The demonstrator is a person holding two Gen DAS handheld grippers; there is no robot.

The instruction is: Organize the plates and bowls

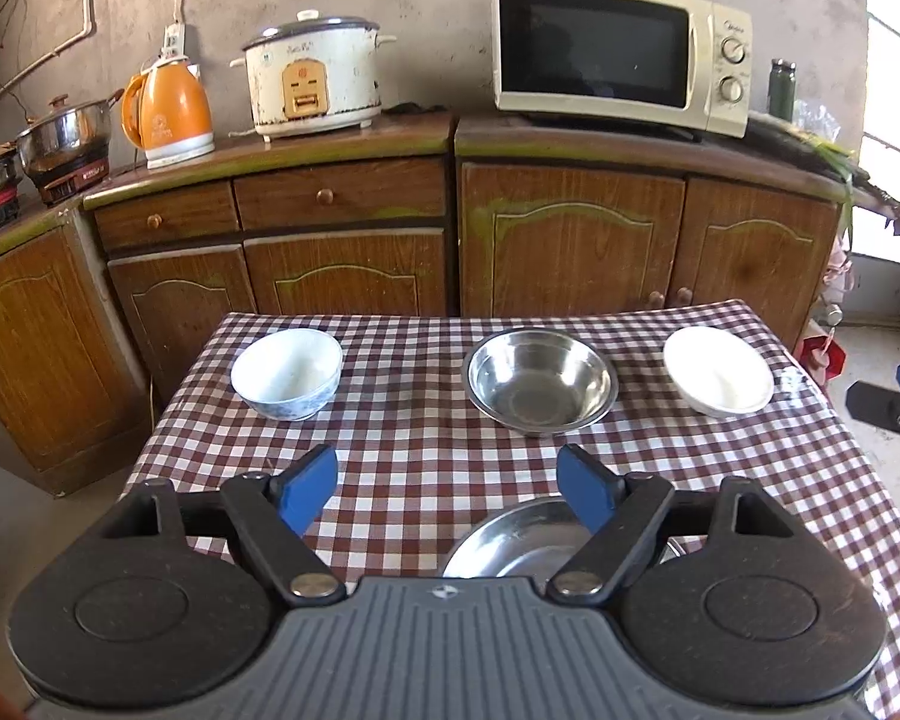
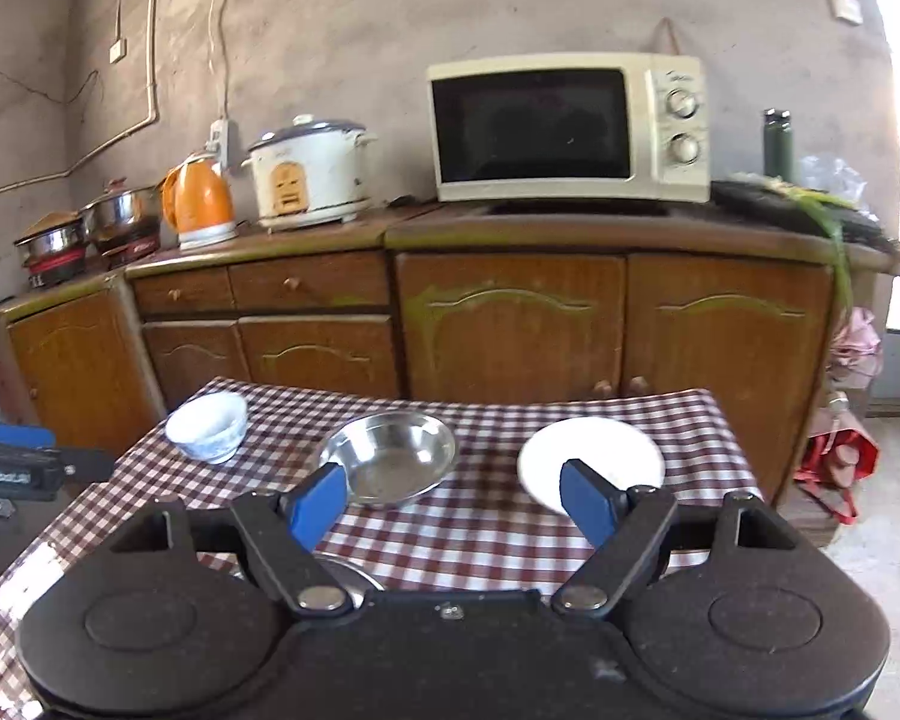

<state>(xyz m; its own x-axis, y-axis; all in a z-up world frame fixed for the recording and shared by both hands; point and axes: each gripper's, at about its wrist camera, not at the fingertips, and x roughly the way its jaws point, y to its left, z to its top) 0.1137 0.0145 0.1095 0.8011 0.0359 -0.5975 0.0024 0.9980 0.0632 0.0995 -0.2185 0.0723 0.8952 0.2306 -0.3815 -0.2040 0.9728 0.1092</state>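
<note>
Steel bowl [image 1: 540, 381], upright (mouth up), tongs [image 1: 447, 489] spread

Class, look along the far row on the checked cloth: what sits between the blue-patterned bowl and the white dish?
A steel bowl, empty, apart from both; both wrist views show it.

Table under brown-and-white checked cloth [image 1: 426, 456]: blue-patterned white porcelain bowl [image 1: 286, 373], round steel bowl [image 1: 539, 382], white shallow dish [image 1: 717, 378], nearer steel plate [image 1: 516, 540].
</note>
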